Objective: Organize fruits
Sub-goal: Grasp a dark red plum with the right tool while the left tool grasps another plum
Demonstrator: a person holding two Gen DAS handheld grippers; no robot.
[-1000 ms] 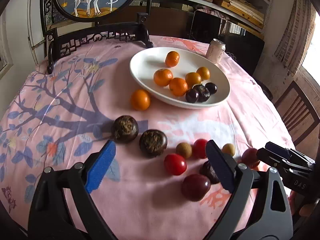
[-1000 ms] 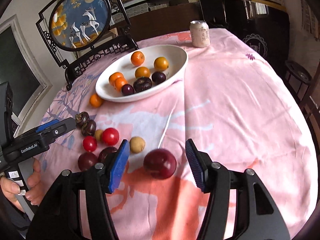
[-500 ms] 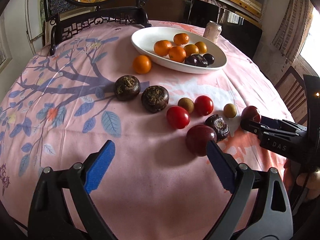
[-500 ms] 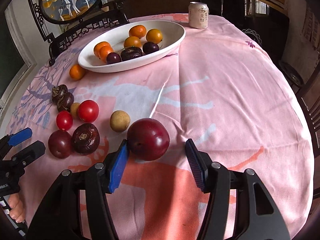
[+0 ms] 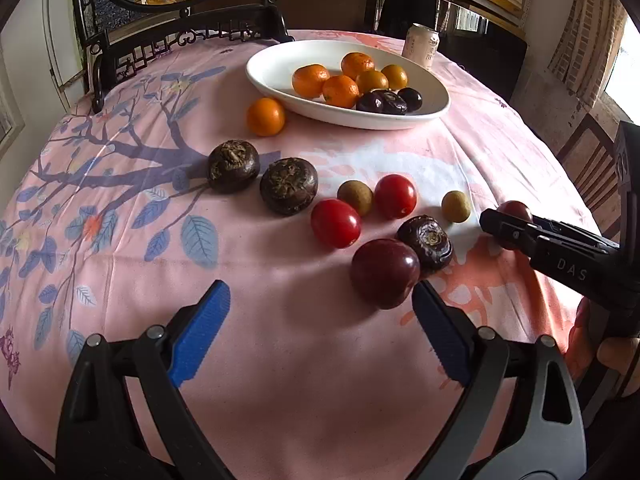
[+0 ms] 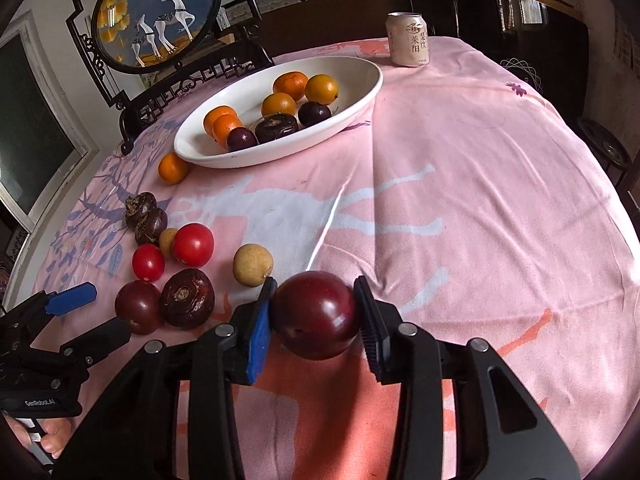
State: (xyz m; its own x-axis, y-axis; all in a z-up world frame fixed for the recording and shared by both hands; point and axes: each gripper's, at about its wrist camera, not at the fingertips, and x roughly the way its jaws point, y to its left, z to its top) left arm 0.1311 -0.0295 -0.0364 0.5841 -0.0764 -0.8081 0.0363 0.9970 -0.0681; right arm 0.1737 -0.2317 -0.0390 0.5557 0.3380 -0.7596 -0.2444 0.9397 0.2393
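- Plum (image 6: 316, 314), dark red and round with no long axis to speak of, is sitting between the pads of the right gripper (image 6: 316, 320); its jaws have just been closing and both pads are now pressing its sides, over the pink tablecloth (image 6: 460, 208).
- Only the right wrist view is showing this grip plainly; in the left wrist view the right gripper (image 5: 506, 222) is entering from the right edge, side on, with just a sliver of the plum (image 5: 516, 210) peeking behind its tip.
- Left gripper (image 5: 320, 320) is hanging with its jaws wide apart and nothing between them; a second plum (image 5: 385, 273) is lying just beyond its right pad, touching a dark water chestnut (image 5: 426, 242).
- Farther on, two red tomatoes (image 5: 335, 223), two tan longans (image 5: 355, 197) and two more water chestnuts (image 5: 289, 191) are lying scattered on the cloth.
- An orange (image 5: 265, 117) is resting just beside the white bowl (image 5: 272, 76), which is holding oranges and dark fruits.
- A drinks can (image 6: 408, 39) is standing upright behind the bowl, with a framed deer screen (image 6: 154, 16) at the table's far left.
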